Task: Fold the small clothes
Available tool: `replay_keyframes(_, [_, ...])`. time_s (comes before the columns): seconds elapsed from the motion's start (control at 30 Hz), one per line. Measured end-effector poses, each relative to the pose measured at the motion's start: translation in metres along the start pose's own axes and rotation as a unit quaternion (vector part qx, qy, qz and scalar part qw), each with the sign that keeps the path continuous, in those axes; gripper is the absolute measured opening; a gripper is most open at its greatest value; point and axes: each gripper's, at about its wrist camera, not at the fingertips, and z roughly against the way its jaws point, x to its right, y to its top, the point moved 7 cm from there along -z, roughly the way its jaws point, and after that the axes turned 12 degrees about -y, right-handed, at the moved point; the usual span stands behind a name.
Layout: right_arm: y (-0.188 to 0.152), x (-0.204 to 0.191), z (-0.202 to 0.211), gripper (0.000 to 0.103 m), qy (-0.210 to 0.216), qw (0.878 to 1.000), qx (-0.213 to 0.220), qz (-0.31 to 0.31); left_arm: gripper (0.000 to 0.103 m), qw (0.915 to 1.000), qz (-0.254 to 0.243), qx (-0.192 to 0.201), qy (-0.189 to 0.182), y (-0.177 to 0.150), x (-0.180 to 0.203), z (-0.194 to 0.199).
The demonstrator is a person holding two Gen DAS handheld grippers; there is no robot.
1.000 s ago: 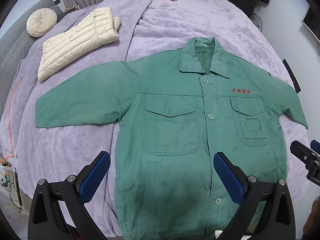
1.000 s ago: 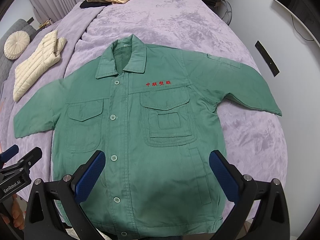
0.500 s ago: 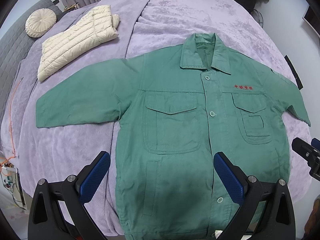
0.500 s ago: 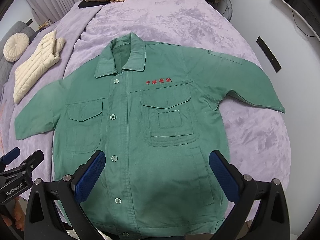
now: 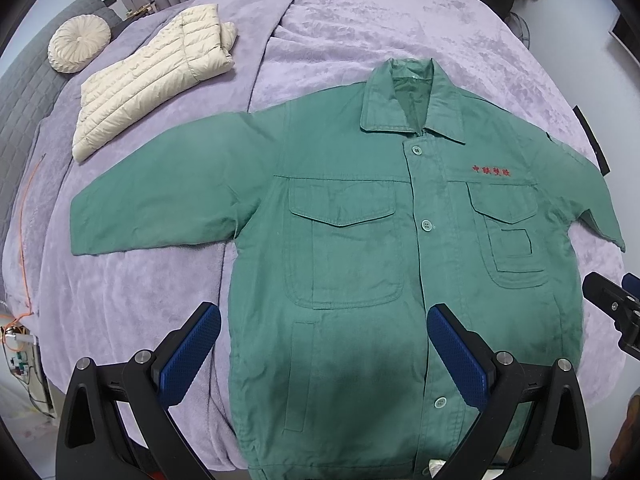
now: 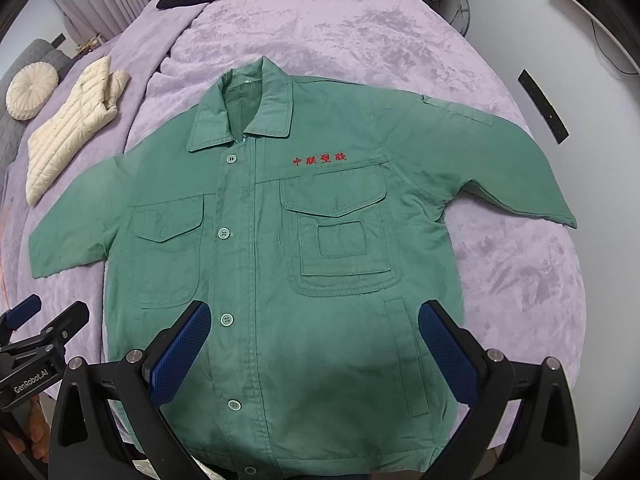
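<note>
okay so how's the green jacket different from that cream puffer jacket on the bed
The green jacket lies spread flat, front up, sleeves out; the cream puffer jacket is folded into a bundle. The green one is smooth cloth with buttons and pockets; the puffer is quilted. Both rest on the purple bedspread.

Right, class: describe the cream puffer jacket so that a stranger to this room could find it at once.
Start at the bed with the lilac blanket, where a green work jacket lies spread flat. Beyond that jacket's outstretched sleeve, toward the round pleated cushion, lies the cream puffer jacket. It alone is pale, quilted in narrow ribs and folded into a bundle.
</note>
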Motion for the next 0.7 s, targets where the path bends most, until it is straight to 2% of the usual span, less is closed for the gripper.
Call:
replay_keyframes(0.47, [0.005, 0.011, -0.009, 0.103, 0.013, 1.0, -0.013, 0.008, 0.103, 0.9999, -0.003, -0.012, 0.011, 0.001, 0.02, -0.003])
replay_keyframes(0.7, [0.002, 0.032, -0.02, 0.103, 0.05, 0.998, -0.025, 0.025, 0.103, 0.9991, 0.03, -0.023, 0.022, -0.018, 0.037, -0.004])
